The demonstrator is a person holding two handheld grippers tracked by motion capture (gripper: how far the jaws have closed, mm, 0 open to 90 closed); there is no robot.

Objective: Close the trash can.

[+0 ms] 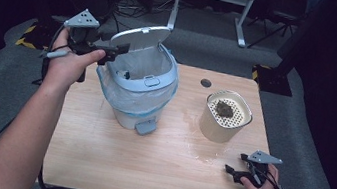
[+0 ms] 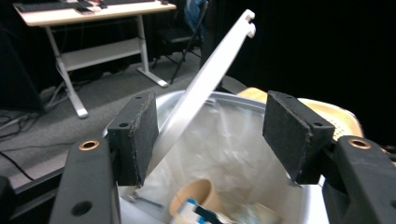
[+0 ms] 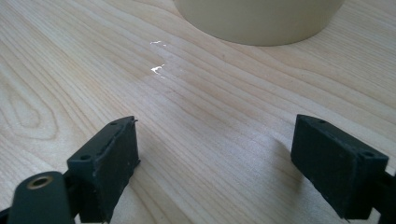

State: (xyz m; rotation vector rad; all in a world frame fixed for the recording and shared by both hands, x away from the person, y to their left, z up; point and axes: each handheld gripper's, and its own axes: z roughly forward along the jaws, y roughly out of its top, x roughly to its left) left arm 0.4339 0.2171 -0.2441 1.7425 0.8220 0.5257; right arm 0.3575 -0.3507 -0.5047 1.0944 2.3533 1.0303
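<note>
Left tongs (image 2: 210, 135) gape astride raised bin lid (image 2: 201, 88), touching one pad.

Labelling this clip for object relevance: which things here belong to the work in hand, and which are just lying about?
In the job:
- left gripper, jaws open around the lid's edge
- bin lid, raised
- lined pedal bin

Just there:
- beige perforated container holding a dark clump
- right gripper, open, resting on the table

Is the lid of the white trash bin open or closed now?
Open. The lid stands raised above the trash bin, so its liner bag shows; the left gripper is at its edge.
</note>
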